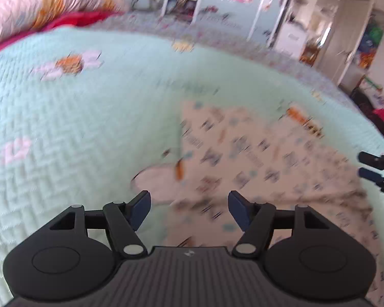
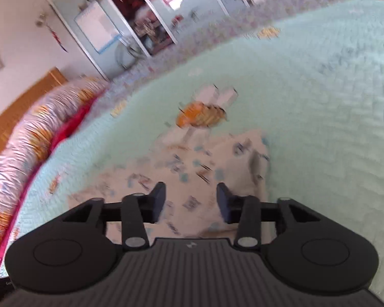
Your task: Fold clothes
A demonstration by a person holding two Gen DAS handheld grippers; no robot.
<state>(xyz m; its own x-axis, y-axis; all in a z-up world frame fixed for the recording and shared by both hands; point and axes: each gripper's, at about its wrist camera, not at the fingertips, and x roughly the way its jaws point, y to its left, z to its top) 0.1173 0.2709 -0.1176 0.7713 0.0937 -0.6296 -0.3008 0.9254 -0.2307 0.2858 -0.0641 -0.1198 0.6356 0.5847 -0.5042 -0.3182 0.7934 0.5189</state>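
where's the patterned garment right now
The patterned garment lies on the mint quilt, right of centre in the left wrist view, ahead of both tongs.

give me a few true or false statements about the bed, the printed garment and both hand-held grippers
1. The printed garment lies on a mint green quilt. True.
2. The left hand-held gripper is clamped on the garment. False: its jaws stand apart with nothing pinched.
3. The right hand-held gripper holds a red towel. False: its jaws are open over the garment, holding nothing.
4. The quilt carries flower patterns. True.
5. A pink and orange floral duvet is bunched along one edge of the bed. True.
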